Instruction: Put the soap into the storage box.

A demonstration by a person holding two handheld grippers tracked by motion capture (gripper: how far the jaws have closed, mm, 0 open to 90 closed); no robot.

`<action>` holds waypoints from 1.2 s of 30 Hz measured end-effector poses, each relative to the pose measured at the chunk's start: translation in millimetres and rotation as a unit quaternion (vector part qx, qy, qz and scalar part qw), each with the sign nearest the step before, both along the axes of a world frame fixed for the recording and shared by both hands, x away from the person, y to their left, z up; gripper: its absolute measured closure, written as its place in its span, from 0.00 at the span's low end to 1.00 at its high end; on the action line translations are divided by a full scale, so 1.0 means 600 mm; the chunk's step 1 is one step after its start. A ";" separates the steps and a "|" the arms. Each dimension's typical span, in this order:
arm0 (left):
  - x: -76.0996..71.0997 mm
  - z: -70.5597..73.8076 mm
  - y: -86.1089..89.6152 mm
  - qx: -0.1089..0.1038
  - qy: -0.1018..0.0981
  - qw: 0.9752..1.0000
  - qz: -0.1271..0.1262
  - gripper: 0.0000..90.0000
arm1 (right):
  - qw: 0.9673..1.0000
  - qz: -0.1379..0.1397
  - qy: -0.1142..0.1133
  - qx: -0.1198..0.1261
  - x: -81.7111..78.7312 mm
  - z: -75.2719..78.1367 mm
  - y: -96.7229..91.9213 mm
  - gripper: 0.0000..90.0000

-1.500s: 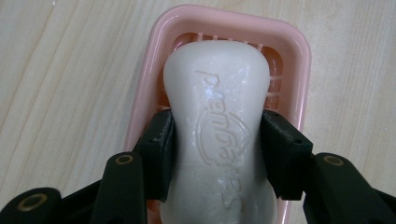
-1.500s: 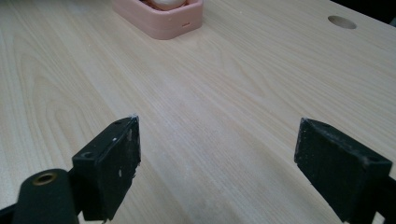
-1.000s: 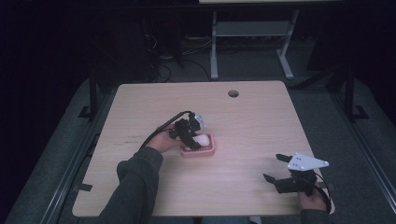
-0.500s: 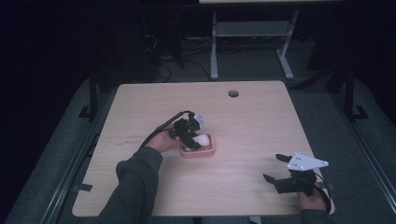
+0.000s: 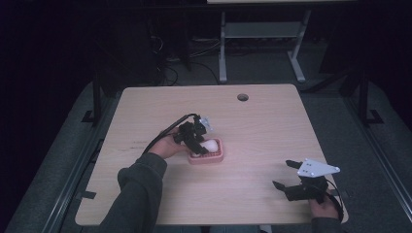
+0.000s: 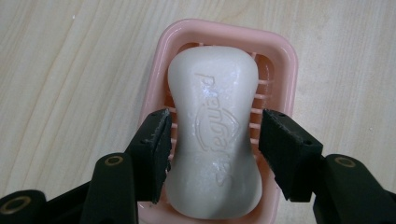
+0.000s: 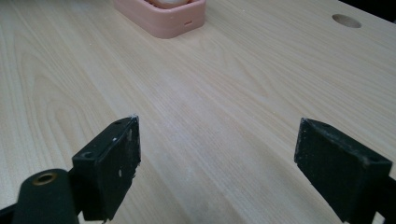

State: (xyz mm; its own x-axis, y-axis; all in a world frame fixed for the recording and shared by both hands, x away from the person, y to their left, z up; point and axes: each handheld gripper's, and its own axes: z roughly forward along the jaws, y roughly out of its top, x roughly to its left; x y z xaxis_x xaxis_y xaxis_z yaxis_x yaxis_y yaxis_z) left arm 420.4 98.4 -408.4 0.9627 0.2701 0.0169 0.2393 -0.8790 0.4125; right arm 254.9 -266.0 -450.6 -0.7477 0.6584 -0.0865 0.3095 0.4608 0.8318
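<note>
Nearest to the person, the right gripper (image 5: pixel 291 182) sat low at about 5 o'clock on the wooden counter (image 5: pixel 262 131), close to the near edge. A hand (image 5: pixel 324 208) held it from behind, and a grey three-cornered plate (image 5: pixel 317 168) stuck up on top of it. Its jaws were spread wide with nothing between them. In the right gripper view they pointed across bare wood toward the pink soap dish (image 7: pixel 161 17) at about 11 o'clock.

A bit farther in, a grey sleeve (image 5: pixel 138 187) came up from the near edge at about 7 o'clock. The hand (image 5: pixel 167 145) at its end held the left gripper (image 5: pixel 197 145) near the middle of the counter, a little toward 9 o'clock.

The left gripper (image 6: pixel 212 140) pointed down over the pink soap dish (image 5: pixel 208 154). The white bar of soap (image 6: pixel 215 135) lay in the dish (image 6: pixel 285 60), lengthwise, with raised letters on top. The jaws stood one on each side of the bar, around its thin middle. They had just been opening. The right jaw stood clear of the soap with a gap. The left jaw was just beside the bar, and I could not tell for sure if it touched. So the gripper was loose around the soap and not pinching it.

In the high view the soap (image 5: pixel 211 144) showed as a white lump in the dish, right by the gripper.

Farther off, at about 1 o'clock, there was a round hole (image 5: pixel 242 97) in the counter near the far edge. Beyond the counter stood a grey metal frame (image 5: pixel 262 34) on the dark floor.
</note>
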 end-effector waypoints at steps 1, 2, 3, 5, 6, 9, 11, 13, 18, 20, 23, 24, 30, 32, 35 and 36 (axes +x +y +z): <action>-0.001 0.001 0.000 0.000 -0.002 1.000 0.000 0.48 | 1.000 -0.004 0.005 0.007 -0.001 0.000 0.001 0.15; -0.001 0.002 0.001 0.001 -0.002 1.000 0.000 0.48 | 1.000 -0.004 0.005 0.007 -0.001 0.000 0.001 0.15; -0.002 0.002 0.002 -0.001 -0.004 1.000 0.000 0.48 | 1.000 -0.004 0.005 0.007 -0.001 0.000 0.001 0.15; -0.004 0.005 0.002 0.002 -0.004 1.000 0.000 0.48 | 1.000 -0.004 0.006 0.007 -0.001 0.000 0.001 0.15; -0.005 0.006 0.002 0.000 -0.006 1.000 0.000 0.48 | 1.000 -0.004 0.005 0.007 0.000 0.000 0.001 0.15; -0.010 0.011 0.002 0.000 -0.007 1.000 -0.001 0.48 | 1.000 -0.003 0.005 0.006 0.000 0.000 0.001 0.15; -0.012 0.013 0.003 0.001 -0.008 1.000 -0.002 0.48 | 1.000 -0.003 0.005 0.005 0.001 0.000 0.001 0.15; -0.014 0.015 0.005 0.000 -0.005 1.000 0.002 0.47 | 1.000 -0.002 0.003 0.002 0.002 0.000 0.001 0.15; -0.019 0.018 0.009 0.000 -0.007 1.000 0.003 0.47 | 1.000 -0.001 0.002 0.002 0.002 0.000 0.002 0.15; -0.021 0.021 0.009 0.001 -0.007 1.000 0.003 0.46 | 1.000 0.000 0.002 0.002 0.002 0.001 0.002 0.15; -0.027 0.023 0.010 0.002 -0.011 1.000 0.002 0.46 | 1.000 -0.001 0.007 0.004 0.003 0.000 0.003 0.15; -0.027 0.023 0.010 0.002 -0.011 1.000 0.002 0.46 | 1.000 -0.001 0.007 0.004 0.003 0.000 0.003 0.15; -0.032 0.027 0.017 0.002 -0.012 1.000 0.007 0.42 | 1.000 -0.003 0.008 0.004 0.003 0.000 0.003 0.15; -0.034 0.030 0.021 -0.003 -0.013 1.000 0.007 0.42 | 1.000 -0.003 0.007 0.005 0.003 0.000 0.003 0.15; -0.039 0.026 0.026 -0.007 -0.007 1.000 0.011 0.41 | 1.000 -0.004 0.012 0.008 0.002 0.000 0.004 0.15; -0.039 0.026 0.026 -0.007 -0.007 1.000 0.011 0.41 | 1.000 -0.004 0.012 0.008 0.002 0.000 0.004 0.15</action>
